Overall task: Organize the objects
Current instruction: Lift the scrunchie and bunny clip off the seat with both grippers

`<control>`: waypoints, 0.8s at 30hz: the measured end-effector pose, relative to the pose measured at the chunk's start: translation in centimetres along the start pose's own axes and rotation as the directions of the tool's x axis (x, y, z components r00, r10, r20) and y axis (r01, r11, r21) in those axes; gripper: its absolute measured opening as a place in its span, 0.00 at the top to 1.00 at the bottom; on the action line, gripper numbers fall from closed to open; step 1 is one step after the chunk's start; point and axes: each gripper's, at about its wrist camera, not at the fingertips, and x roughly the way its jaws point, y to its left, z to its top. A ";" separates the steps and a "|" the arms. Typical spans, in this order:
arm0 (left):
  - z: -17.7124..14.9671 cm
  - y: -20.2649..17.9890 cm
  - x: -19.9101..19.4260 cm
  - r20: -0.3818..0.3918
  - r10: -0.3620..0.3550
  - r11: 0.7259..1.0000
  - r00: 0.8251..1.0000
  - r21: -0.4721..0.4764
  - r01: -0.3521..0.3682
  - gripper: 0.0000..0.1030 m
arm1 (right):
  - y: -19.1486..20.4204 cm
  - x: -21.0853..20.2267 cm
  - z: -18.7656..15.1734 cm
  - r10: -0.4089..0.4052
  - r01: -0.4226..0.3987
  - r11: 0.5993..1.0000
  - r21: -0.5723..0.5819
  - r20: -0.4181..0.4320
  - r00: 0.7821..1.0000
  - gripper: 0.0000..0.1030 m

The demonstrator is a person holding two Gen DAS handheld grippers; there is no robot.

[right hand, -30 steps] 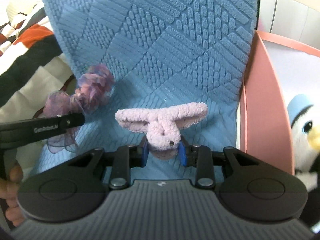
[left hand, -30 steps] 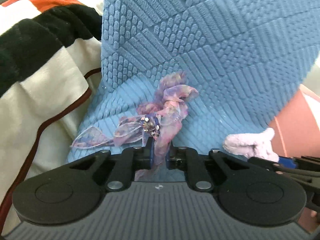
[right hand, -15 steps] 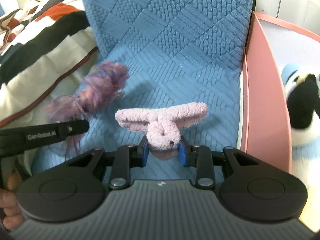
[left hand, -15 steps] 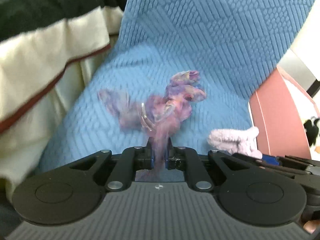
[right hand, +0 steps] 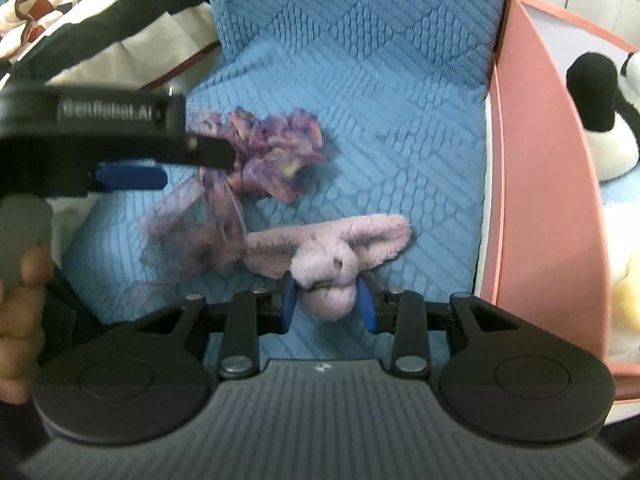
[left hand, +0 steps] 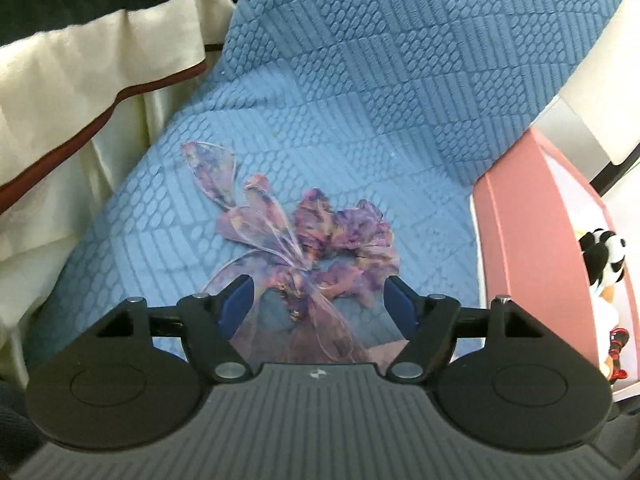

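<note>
Change: a second ago the left gripper (left hand: 318, 304) was clamped on the purple organza scrunchie (left hand: 316, 236); its fingers have since spread wide and the scrunchie lies loose on the blue quilted cushion (left hand: 360, 80)
Right gripper: the right gripper (right hand: 328, 304) still pinches the lilac plush bow (right hand: 332, 256) by its knot, blue pads pressed on either side
Pink box: the pink box (right hand: 536, 184) stands against the cushion's right edge; inside it a black-and-white plush toy (right hand: 604, 128) lies on pale blue lining, with a yellowish soft thing at the lower right, too blurred to name
Scrunchie position: on the cushion, between and just ahead of the left fingers, its ribbon tails trailing back toward the gripper body
Bow position: low over the cushion, its left loop touching the scrunchie's sheer tails; whether it rests on the fabric I cannot tell
Left hand: in the right wrist view the left gripper reaches in from the left, a hand (right hand: 20, 304) gripping its handle
Edges: a striped blanket (right hand: 100, 28) borders the cushion on the left, the box wall on the right
Open room: bare cushion shows beyond both items, toward its raised back
</note>
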 end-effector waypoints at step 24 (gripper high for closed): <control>1.4 -0.8 5.7 -0.016 0.123 0.989 0.992 0.086 -0.121 0.27 | -0.4 0.5 0.2 -0.014 0.013 0.999 0.047 0.020 1.000 0.67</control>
